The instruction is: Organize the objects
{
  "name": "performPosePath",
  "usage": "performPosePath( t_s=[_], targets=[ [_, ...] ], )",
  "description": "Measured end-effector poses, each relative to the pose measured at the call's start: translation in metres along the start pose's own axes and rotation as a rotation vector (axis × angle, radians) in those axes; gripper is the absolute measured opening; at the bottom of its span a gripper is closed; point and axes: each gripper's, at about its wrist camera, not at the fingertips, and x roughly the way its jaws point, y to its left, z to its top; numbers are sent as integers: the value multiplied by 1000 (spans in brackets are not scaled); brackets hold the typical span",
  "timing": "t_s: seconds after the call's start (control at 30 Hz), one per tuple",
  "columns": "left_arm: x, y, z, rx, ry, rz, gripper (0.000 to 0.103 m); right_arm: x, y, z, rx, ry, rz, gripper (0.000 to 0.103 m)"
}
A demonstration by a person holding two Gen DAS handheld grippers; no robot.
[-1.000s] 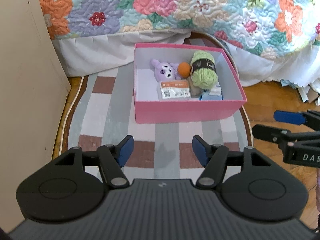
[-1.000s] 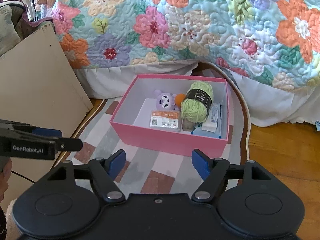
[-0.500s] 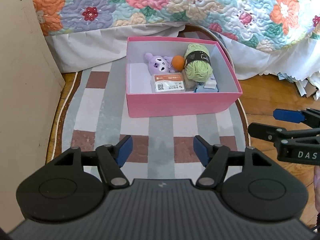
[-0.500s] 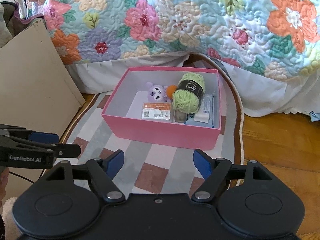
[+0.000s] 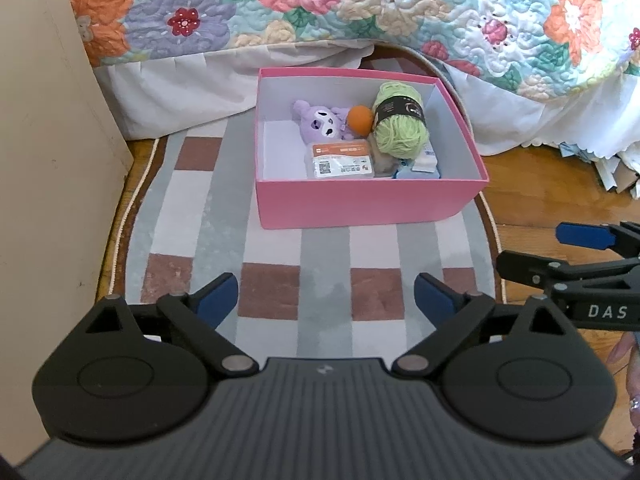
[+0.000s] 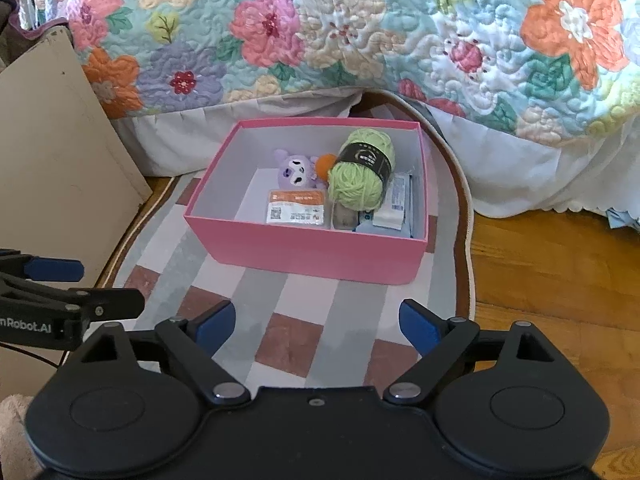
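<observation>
A pink box (image 5: pixel 360 204) (image 6: pixel 304 252) stands on a striped rug. Inside it lie a purple plush toy (image 5: pixel 320 122) (image 6: pixel 294 170), an orange ball (image 5: pixel 359 119) (image 6: pixel 323 163), a green yarn ball (image 5: pixel 400 126) (image 6: pixel 360 176), an orange-and-white packet (image 5: pixel 340 160) (image 6: pixel 295 208) and blue-white packets (image 5: pixel 424 162) (image 6: pixel 394 206). My left gripper (image 5: pixel 326 300) is open and empty above the rug, well short of the box. My right gripper (image 6: pixel 316 322) is also open and empty, to the left gripper's right. Each shows in the other's view, the right one (image 5: pixel 568 252) and the left one (image 6: pixel 76 286).
A bed with a flowered quilt (image 5: pixel 360 12) and white skirt (image 5: pixel 192 92) stands behind the box. A beige board (image 5: pixel 48 160) (image 6: pixel 52 152) rises on the left. Wooden floor (image 5: pixel 552 184) (image 6: pixel 552 272) lies to the right of the rug (image 5: pixel 272 280).
Both grippers have drawn back from the box and stayed open. The box and its contents have not moved on the rug.
</observation>
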Motion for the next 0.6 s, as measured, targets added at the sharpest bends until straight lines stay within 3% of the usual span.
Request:
performPosePath(
  t_s=[0.3,0.6],
  targets=[
    [0,3,0,-12,10,16,99,-2,0,-4,13,-16,-11,103],
    [-2,5,0,-12,13,33,101,0,-3,-3,20,7,-26,103]
  ],
)
